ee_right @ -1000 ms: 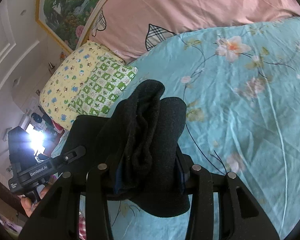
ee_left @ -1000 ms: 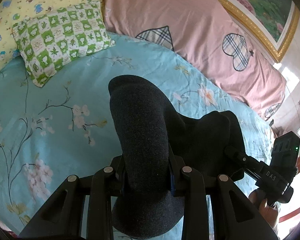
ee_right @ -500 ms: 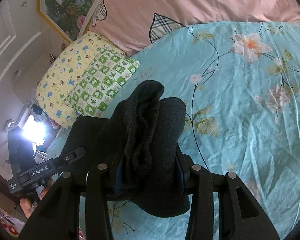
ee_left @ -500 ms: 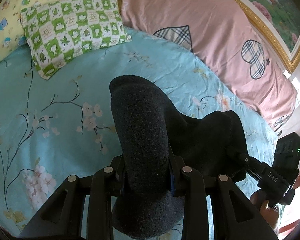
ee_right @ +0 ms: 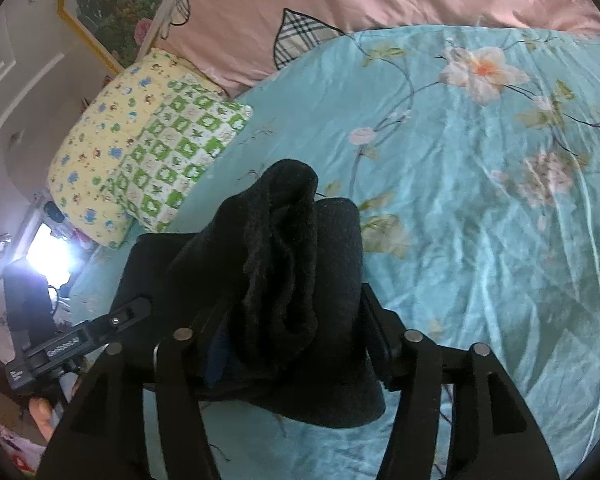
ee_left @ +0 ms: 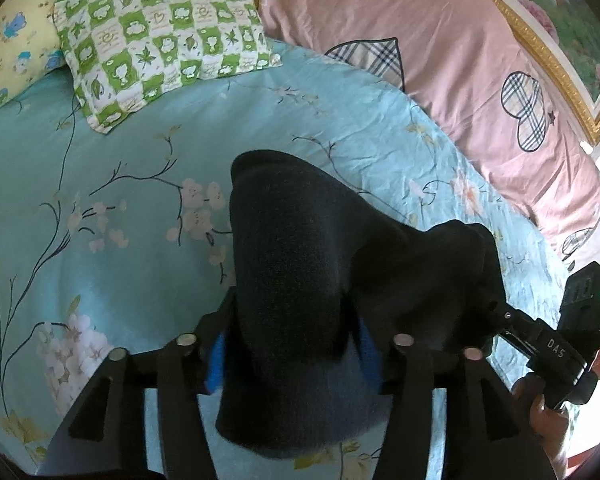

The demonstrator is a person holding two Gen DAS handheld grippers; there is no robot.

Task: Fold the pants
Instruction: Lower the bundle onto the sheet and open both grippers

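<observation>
The dark charcoal pants [ee_left: 292, 264] hang bunched between both grippers above the turquoise floral bed sheet [ee_left: 112, 208]. My left gripper [ee_left: 292, 356] is shut on a thick fold of the pants, which bulges up over the fingers. My right gripper [ee_right: 292, 344] is shut on another bunched fold of the pants [ee_right: 296, 248]. The cloth spans between them; the right gripper's body shows at the right of the left wrist view [ee_left: 556, 348], the left gripper's body at the left of the right wrist view [ee_right: 60, 352]. The fingertips are hidden by cloth.
A green checked pillow [ee_left: 160, 40] and a yellow printed pillow [ee_left: 16, 36] lie at the head of the bed. A pink quilt with plaid hearts [ee_left: 460, 60] lies along the far side below a gold-framed painting [ee_left: 556, 20]. The bed's edge is at the right [ee_left: 596, 364].
Both grippers, still holding the pants, have moved forward and lower toward the sheet; the pillows and quilt have shifted upward in both views. The grips have not changed.
</observation>
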